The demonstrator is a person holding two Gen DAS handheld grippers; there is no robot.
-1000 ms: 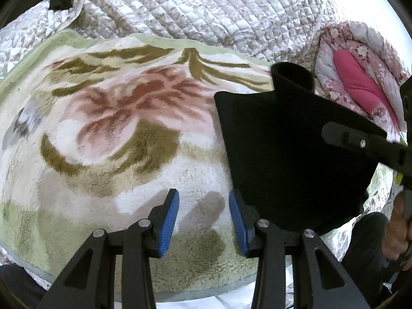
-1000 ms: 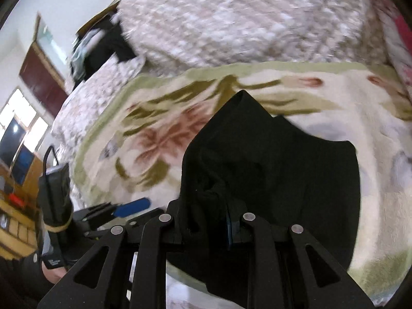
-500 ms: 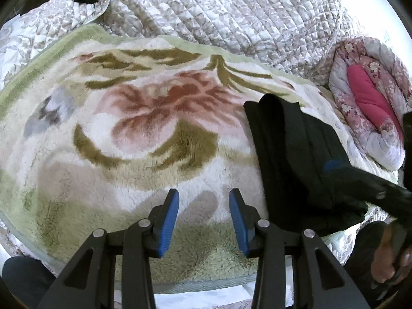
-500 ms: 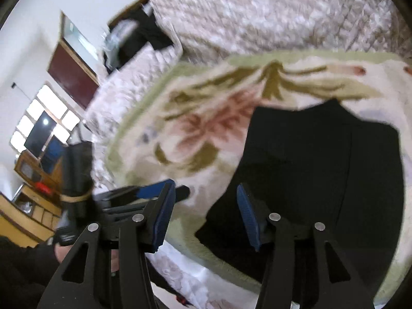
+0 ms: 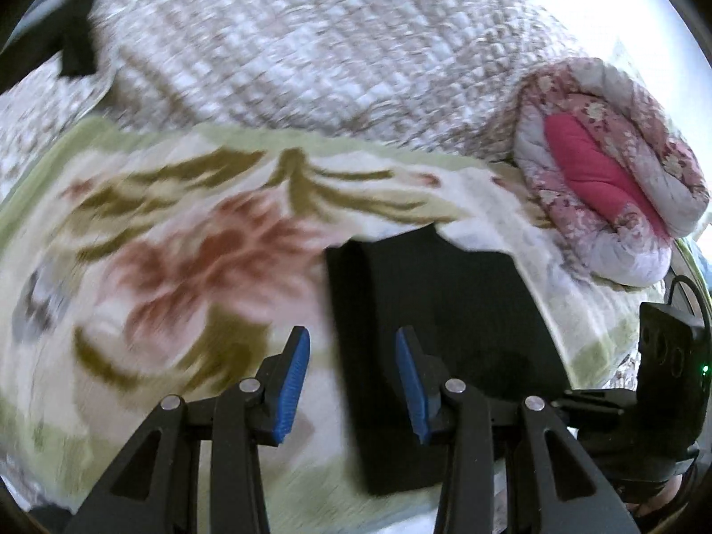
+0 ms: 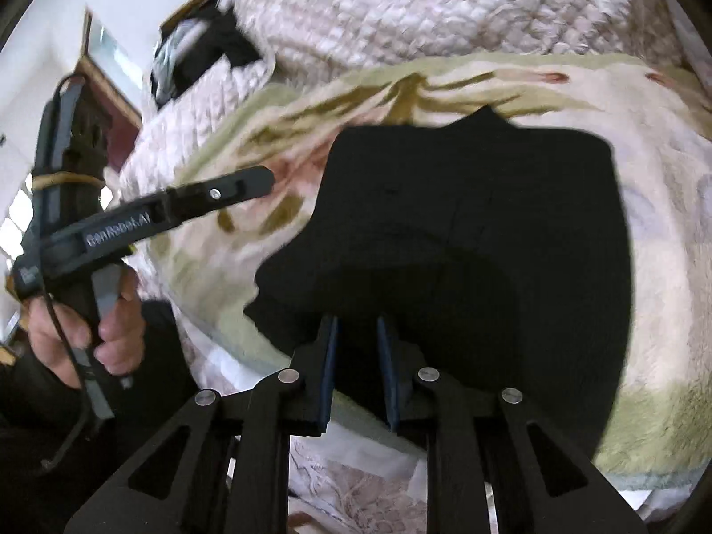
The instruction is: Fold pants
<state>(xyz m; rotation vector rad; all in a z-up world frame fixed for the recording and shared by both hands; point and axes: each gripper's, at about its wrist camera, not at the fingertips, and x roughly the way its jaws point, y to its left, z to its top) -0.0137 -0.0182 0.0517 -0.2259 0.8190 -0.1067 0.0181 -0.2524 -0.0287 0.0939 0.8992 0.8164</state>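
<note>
The black pants (image 5: 445,302) lie folded into a flat block on the flowered fleece blanket (image 5: 178,267). My left gripper (image 5: 351,378) hovers open and empty above the pants' left edge. In the right wrist view the pants (image 6: 467,222) fill the middle, and my right gripper (image 6: 358,356) sits at their near edge. Its jaws are closing, with the blue pads close together and black cloth between them. A hand (image 6: 89,325) holds the left gripper (image 6: 249,182) up at the left, above the blanket.
A quilted bedspread (image 5: 311,44) is heaped behind the blanket. A rolled pink flowered duvet (image 5: 600,169) lies at the back right. Dark clothes (image 6: 204,53) sit at the far left of the bed. The blanket's near edge (image 6: 645,458) hangs at the bed's front.
The right gripper let the lifted pants down flat, opened, then closed again at their near edge. The left gripper rose and swung right over the pants' left edge.
</note>
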